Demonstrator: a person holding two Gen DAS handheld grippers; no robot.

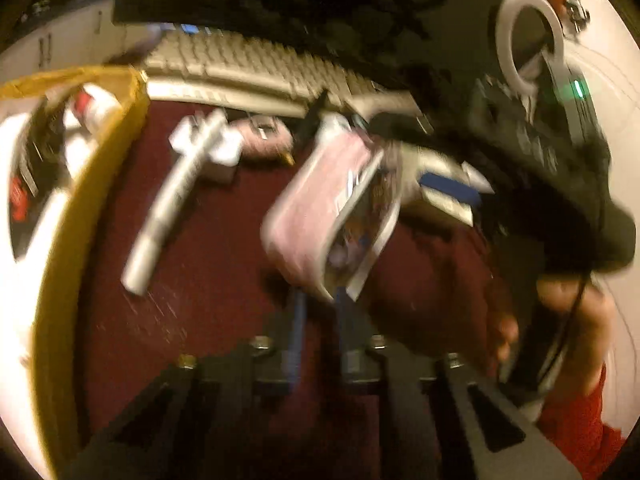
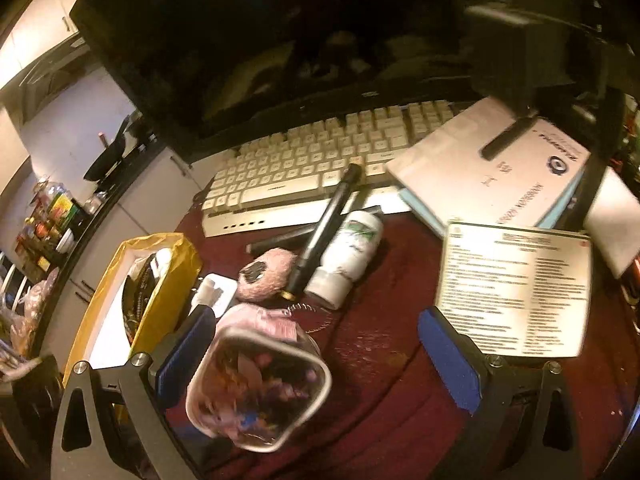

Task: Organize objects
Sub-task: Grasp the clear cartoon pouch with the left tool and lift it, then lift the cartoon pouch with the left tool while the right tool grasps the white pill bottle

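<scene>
A pink pouch with a clear window (image 1: 320,204) hangs tilted above the dark red table (image 1: 208,280), blurred. My left gripper (image 1: 322,316) is shut on its lower edge, the two blue fingers close together. In the right wrist view the same pouch (image 2: 256,376) sits between the wide-apart blue pads of my right gripper (image 2: 318,356), close to the left pad, and neither pad presses on it. The right gripper is open. A yellow-lined box (image 2: 160,280) holding several items stands at the left.
A white keyboard (image 2: 312,168) and a dark monitor (image 2: 280,40) stand at the back. On the table lie a black pen (image 2: 328,220), a white bottle (image 2: 348,256), a pink fluffy toy (image 2: 264,276), a silver marker (image 1: 168,204), and books and printed sheets (image 2: 516,284) at the right.
</scene>
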